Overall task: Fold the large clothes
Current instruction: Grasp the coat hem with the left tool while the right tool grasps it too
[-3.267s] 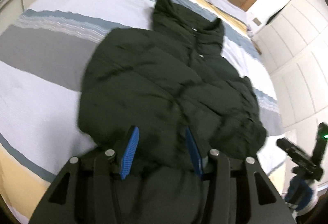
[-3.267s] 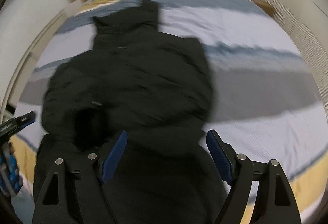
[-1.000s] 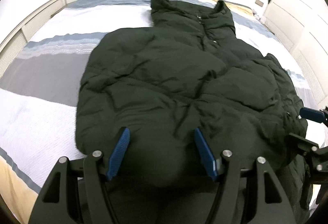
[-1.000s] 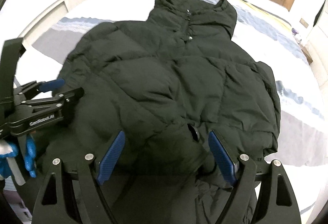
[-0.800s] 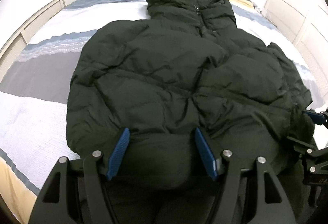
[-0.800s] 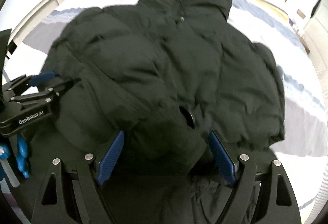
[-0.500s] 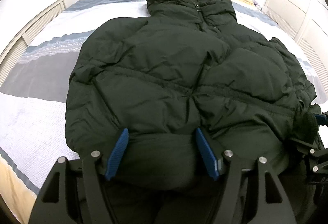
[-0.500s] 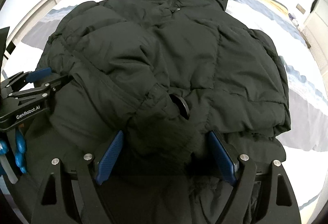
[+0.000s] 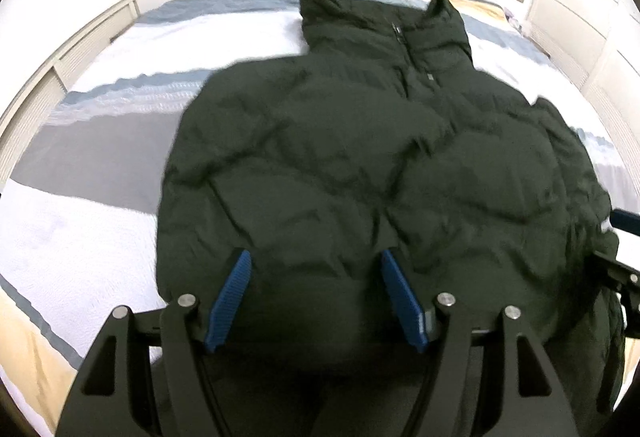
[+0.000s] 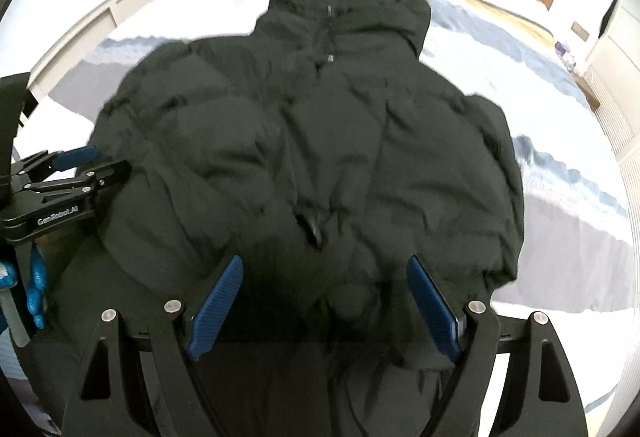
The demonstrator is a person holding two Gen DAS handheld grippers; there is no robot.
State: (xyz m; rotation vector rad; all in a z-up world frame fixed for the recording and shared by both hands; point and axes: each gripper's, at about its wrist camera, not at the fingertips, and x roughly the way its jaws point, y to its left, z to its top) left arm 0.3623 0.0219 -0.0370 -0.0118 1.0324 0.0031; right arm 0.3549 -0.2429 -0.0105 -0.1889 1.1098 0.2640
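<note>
On the striped bed (image 9: 92,165) our puffy jacket (image 9: 360,157) looks soft, light and slippery; we'd pinch its hem. Both hand-held grippers, left (image 9: 316,293) and right (image 10: 324,301), gape around fabric, gripping nothing.

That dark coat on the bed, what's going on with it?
A person is working on a dark puffy coat spread front-up on a striped bed, collar toward the headboard, using a handheld gripper in each hand. The left gripper and the right gripper both sit at the coat's near hem, jaws standing wide with bulky fabric between them; whether the pads are actually pinching it can't be told. The coat looks bunched rather than neatly folded so far.
</note>
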